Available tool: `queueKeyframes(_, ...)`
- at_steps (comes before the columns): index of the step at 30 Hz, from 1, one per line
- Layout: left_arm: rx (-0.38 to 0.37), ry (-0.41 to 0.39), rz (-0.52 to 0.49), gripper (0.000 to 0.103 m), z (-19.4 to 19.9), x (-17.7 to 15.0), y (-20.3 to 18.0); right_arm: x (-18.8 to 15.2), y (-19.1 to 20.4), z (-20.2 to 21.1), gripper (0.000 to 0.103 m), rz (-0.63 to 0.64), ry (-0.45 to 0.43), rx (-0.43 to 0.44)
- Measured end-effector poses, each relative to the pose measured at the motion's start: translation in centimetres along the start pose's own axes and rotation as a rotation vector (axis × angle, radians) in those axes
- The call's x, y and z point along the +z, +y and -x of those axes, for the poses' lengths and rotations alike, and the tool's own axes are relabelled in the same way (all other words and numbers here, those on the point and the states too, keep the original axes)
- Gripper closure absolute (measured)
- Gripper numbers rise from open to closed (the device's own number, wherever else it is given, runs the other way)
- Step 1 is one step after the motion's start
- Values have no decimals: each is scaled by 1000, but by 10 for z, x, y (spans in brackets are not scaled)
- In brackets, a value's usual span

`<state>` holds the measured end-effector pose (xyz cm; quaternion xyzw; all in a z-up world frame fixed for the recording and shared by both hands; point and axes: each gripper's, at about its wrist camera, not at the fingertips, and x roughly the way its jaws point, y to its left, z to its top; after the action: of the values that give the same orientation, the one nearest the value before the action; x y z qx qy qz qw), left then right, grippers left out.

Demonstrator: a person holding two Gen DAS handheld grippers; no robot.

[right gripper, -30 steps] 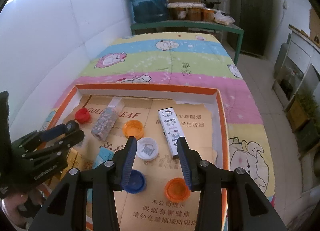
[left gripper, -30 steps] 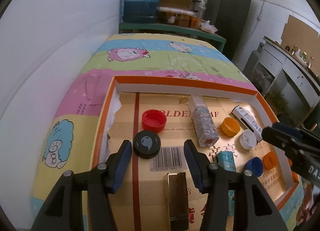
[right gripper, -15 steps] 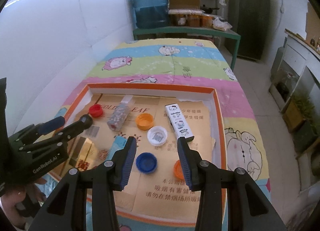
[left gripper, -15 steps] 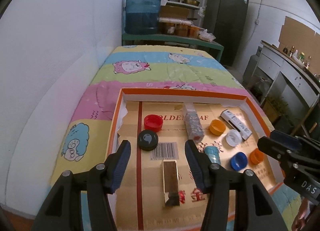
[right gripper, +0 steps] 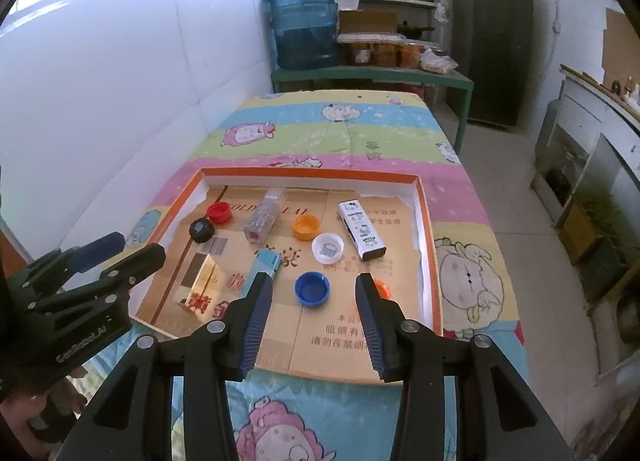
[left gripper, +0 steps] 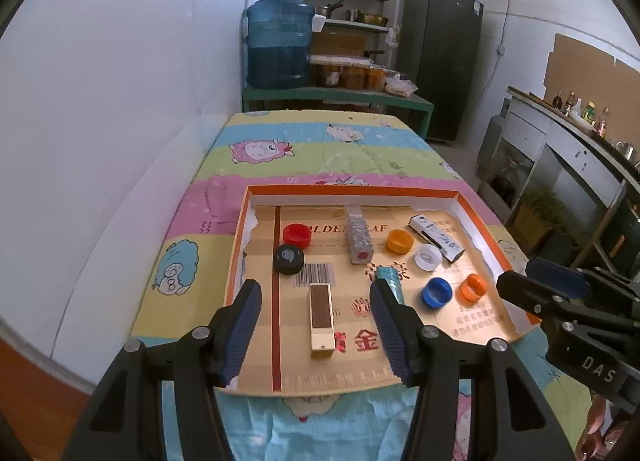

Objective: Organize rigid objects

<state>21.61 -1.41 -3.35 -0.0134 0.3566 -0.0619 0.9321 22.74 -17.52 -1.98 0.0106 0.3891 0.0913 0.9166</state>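
both the left gripper [left gripper: 316,309] and right gripper [right gripper: 314,303] hang empty, jaws apart, near the tray [left gripper: 352,192], caps and boxes apparently sorted inside.

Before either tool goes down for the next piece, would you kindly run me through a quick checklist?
1. Left tool empty, jaws apart: ok.
2. Right tool empty, jaws just been opening: ok.
3. Blue cap lies free, nothing touching: ok.
4. Gold box flat and unobstructed below the left tool: ok.
5. All pieces inside the orange-rimmed tray: ok.
6. Intended sorting spot: cannot tell.
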Motion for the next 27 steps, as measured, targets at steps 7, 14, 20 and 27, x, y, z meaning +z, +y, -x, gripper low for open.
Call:
queueKeyframes(7,5,-5,3,47,25,-13,-5,-12,6,16,52,-1,-10,-10)
queueKeyframes(14,3,-18,-1,47,50,-25,-11,-27,13,35,48,-21,-15,-22)
queueKeyframes(20,-7,-32,13,47,72,-35,-15,-40,19,57,46,-35,-40,-40)
queueKeyframes(27,14,-69,28,47,97,-39,-20,-51,28,82,46,-36,-77,-49)
